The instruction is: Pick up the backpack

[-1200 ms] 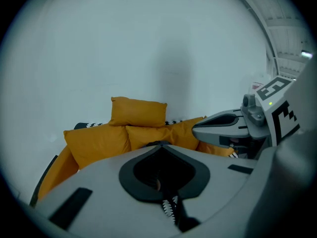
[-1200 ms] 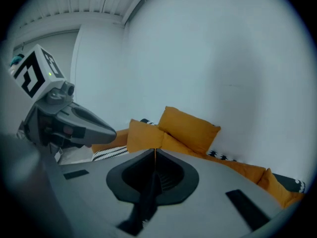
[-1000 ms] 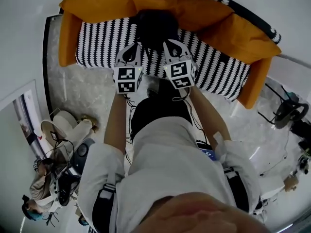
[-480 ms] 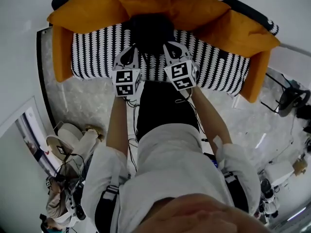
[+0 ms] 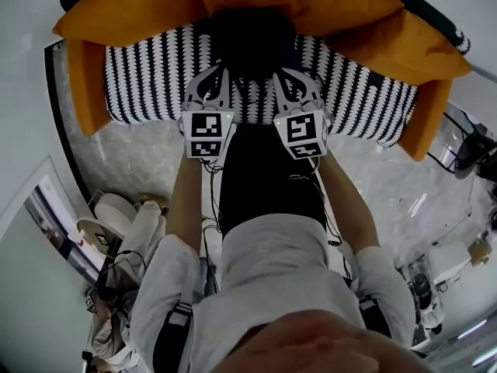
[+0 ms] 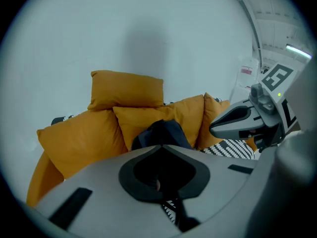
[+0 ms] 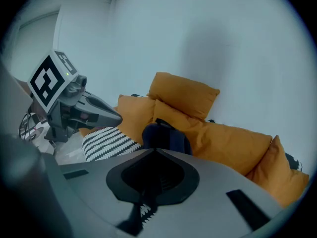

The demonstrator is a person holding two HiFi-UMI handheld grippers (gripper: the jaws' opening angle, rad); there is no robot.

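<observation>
Backpack (image 5: 252, 41), left claw (image 5: 213, 80), right claw (image 5: 291, 84) — closed

Dark navy backpack (image 5: 252, 41), soft and rounded, standing upright at the middle of the black-and-white striped sofa seat (image 5: 147, 76). Leaning back against the orange cushions (image 5: 132, 10) behind it, a small loop showing at the top. Resting free, held by nothing.

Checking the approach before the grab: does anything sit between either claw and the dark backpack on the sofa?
Nothing visible does. The backpack rests on the striped sofa seat against the orange cushions, straight ahead of the shut left claw and right claw.
</observation>
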